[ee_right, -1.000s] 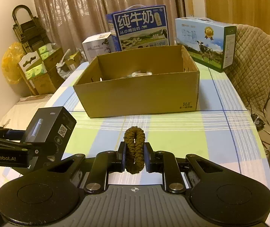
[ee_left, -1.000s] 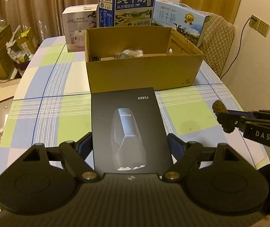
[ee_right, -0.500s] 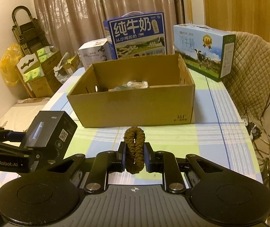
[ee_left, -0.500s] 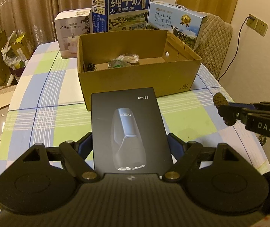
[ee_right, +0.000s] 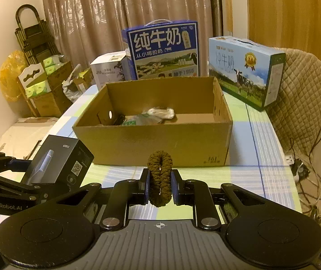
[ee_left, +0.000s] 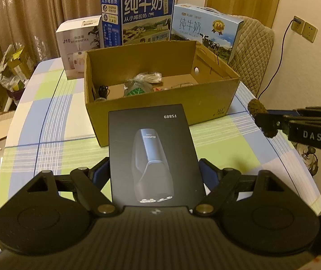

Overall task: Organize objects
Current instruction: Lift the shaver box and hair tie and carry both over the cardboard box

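Observation:
My left gripper (ee_left: 154, 175) is shut on a black shaver box (ee_left: 153, 153) marked FS889, held above the table in front of an open cardboard box (ee_left: 160, 103). The shaver box also shows at the left of the right wrist view (ee_right: 59, 164). My right gripper (ee_right: 160, 183) is shut on a brown scrunchie (ee_right: 160, 175), held in front of the cardboard box (ee_right: 156, 144). The scrunchie also shows at the right of the left wrist view (ee_left: 261, 119). The cardboard box holds a plastic bag (ee_right: 158, 114) and small dark items.
Two blue milk cartons (ee_left: 138, 13) (ee_left: 207, 31) and a white humidifier box (ee_left: 79, 42) stand behind the cardboard box on the checked tablecloth (ee_left: 48, 117). A quilted chair (ee_right: 302, 94) is at the right. Boxes and a trolley (ee_right: 34, 40) crowd the floor at the left.
Both grippers have risen with their loads, so more of the cardboard box's inside shows. Both grips are unchanged.

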The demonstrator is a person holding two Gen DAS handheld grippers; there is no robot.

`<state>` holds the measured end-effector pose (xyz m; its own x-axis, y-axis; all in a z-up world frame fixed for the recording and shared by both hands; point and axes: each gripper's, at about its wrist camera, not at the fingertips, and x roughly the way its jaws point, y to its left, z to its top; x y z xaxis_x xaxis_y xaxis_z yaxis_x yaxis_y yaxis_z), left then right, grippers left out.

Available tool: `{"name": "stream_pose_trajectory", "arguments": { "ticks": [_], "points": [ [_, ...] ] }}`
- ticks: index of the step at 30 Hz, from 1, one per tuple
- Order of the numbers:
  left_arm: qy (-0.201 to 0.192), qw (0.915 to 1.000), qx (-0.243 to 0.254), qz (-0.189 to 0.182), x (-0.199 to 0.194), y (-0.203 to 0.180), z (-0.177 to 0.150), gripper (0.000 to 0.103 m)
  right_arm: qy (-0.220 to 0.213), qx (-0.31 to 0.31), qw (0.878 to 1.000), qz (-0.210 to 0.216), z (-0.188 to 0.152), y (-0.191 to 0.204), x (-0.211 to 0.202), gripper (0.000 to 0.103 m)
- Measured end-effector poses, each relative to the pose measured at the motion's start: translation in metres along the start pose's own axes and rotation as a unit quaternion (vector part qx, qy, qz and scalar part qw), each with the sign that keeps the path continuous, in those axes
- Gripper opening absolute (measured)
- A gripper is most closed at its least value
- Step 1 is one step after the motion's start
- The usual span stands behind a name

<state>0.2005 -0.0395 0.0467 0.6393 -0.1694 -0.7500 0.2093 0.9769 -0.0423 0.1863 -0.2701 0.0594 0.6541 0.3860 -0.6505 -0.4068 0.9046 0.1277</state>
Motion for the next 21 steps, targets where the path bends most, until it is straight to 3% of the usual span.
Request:
{"name": "stream_pose_trajectory", "arguments": {
  "ticks": [11,21],
  "points": [
    [-0.012,0.9999,0.006,-0.007,0.019,0.013,0.048,0.08,-0.007,-0.015,1.0,0.001,0.047,-0.007,0.027,0.016],
    [-0.026,0.9996,-0.007,0.004,0.041,0.047,0.116,0.08,0.001,-0.018,1.0,0.005,0.097,-0.017,0.067,0.016]
  ]
}}
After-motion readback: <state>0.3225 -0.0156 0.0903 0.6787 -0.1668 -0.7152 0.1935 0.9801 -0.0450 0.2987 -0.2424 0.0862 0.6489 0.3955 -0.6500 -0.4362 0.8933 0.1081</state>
